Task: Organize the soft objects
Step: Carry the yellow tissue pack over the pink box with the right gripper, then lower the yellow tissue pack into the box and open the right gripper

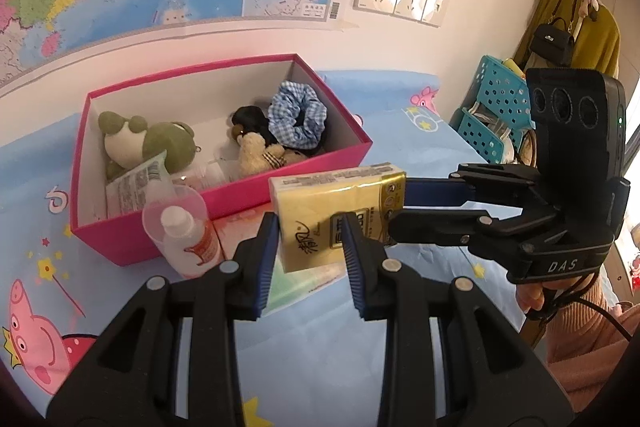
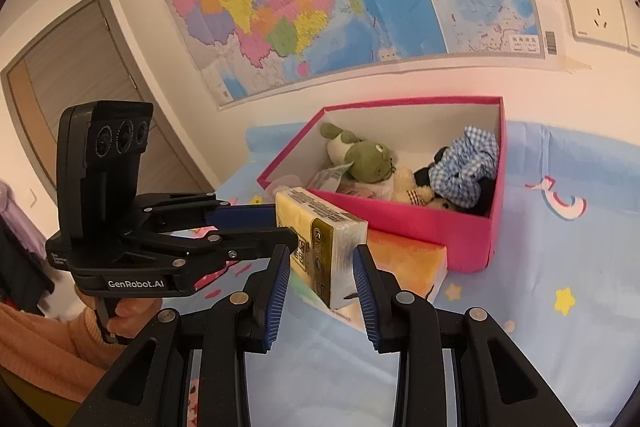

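Note:
A yellow tissue pack (image 1: pixel 336 215) hangs in the air in front of the pink box (image 1: pixel 224 199). Both grippers close around it. My left gripper (image 1: pixel 310 233) has its pads on the pack's lower part. My right gripper (image 2: pixel 322 267) comes in from the side, its fingers (image 1: pixel 432 187) against the pack's end (image 2: pixel 320 239). The box (image 2: pixel 440 227) holds a green frog plush (image 1: pixel 152 143), a tan bear (image 1: pixel 260 155), a black plush (image 1: pixel 248 119) and a blue gingham scrunchie (image 1: pixel 298 115).
A clear cup with a white bottle (image 1: pixel 188 231) stands by the box's front wall. An orange tissue packet (image 2: pixel 404 259) lies on the blue cartoon sheet (image 2: pixel 560 267). Teal baskets (image 1: pixel 492 115) stand at the far right. A map and sockets are on the wall.

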Action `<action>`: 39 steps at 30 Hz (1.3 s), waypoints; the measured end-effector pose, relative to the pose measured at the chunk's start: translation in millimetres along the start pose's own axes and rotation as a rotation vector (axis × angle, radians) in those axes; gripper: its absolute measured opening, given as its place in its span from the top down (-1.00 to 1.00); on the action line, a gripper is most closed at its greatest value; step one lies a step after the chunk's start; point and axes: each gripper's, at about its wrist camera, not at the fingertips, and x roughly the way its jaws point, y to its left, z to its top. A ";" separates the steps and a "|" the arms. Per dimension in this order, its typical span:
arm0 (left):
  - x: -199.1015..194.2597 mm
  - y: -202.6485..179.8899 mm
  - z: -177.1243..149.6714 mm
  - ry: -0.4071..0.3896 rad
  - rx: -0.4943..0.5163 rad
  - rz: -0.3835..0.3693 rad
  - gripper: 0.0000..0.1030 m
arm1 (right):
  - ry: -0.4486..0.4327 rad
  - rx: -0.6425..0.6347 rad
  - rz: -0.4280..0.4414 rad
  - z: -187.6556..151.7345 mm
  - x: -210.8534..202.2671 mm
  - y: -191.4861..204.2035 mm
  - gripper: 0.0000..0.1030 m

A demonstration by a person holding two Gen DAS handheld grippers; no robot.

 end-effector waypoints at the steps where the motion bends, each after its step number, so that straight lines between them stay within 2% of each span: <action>1: -0.2 0.8 0.7 -0.002 -0.001 0.002 0.35 | -0.001 -0.003 0.001 0.8 0.0 0.0 0.35; 39: 12.2 28.8 30.4 -0.022 -0.048 0.057 0.35 | -0.018 -0.018 -0.012 37.2 22.9 -5.7 0.35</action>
